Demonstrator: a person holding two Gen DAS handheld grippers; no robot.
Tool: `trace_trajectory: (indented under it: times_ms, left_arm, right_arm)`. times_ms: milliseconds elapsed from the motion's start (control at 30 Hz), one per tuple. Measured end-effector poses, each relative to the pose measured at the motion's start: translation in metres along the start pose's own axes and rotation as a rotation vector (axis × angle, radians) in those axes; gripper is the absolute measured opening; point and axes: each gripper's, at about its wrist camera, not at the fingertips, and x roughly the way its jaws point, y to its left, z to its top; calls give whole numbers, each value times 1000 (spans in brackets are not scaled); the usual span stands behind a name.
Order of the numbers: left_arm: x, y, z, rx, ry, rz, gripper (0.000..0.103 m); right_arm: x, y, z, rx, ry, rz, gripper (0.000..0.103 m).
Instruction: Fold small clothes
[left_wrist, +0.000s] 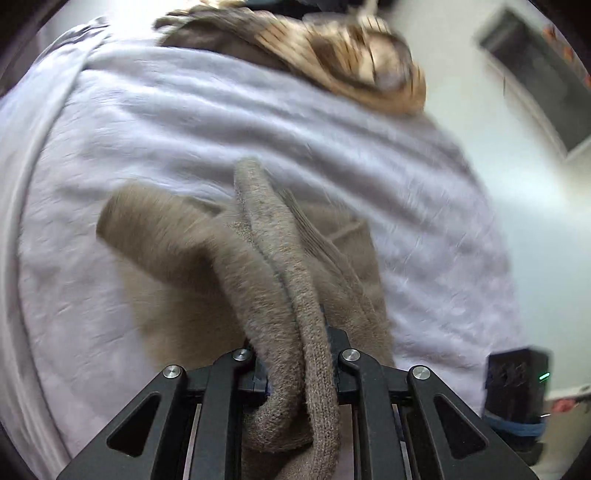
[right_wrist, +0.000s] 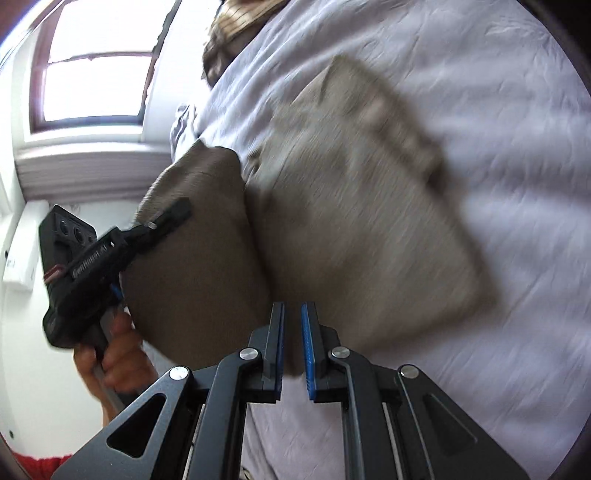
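The pale lilac sheet (left_wrist: 258, 122) covered the bed and filled most of both views, creased in long ridges. On it lay the taupe knit garment (right_wrist: 354, 229), your task piece, blurred by motion in both cameras. Most of it lay flat on the sheet, while one part was lifted off the sheet on the side toward the window (right_wrist: 92, 62) and hung as a darker flap (right_wrist: 199, 258) beside the flat part. At the far end of the sheet from the garment sat a heap of tan striped clothes (left_wrist: 354, 62), well apart from the garment and also smeared by blur. Past the edge of the sheet, a dark framed panel (left_wrist: 543, 77) hung on the white wall.

Your left claw (left_wrist: 295, 354) was clamped on a thick fold of the garment's ribbed edge; the knit bulged up between the black fingers and trailed forward onto the flat part. In the right wrist view the same claw (right_wrist: 170, 216) showed from the side, its tip pressed into the lifted flap, with your left hand (right_wrist: 110, 362) wrapped around the handle below it.

Your right claw (right_wrist: 291, 332) held nothing: its blue pads (right_wrist: 306, 347) stood slightly apart with a narrow gap between them, hovering just over the near edge of the garment, next to the lifted flap.
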Motion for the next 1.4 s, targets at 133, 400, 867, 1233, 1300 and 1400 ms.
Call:
trace_trajectory:
  times_ms: [133, 400, 867, 1233, 1300, 1400]
  left_arm:
    - [47, -38, -3, 85, 55, 149, 25]
    - [6, -82, -11, 202, -56, 14, 52]
    - [-20, 102, -46, -296, -136, 308, 94]
    - [-11, 93, -50, -268, -161, 296, 94]
    - [-4, 81, -44, -202, -150, 297, 94]
    - [20, 72, -42, -146, -104, 292, 94]
  right_arm:
    - [12, -37, 28, 75, 15, 5, 12]
    - [22, -61, 40, 142, 41, 100, 12]
    - [40, -67, 94, 259, 88, 378, 58]
    - [38, 83, 106, -478, 62, -16, 13]
    - [23, 72, 107, -443, -8, -23, 13]
    - [31, 25, 117, -311, -3, -99, 14]
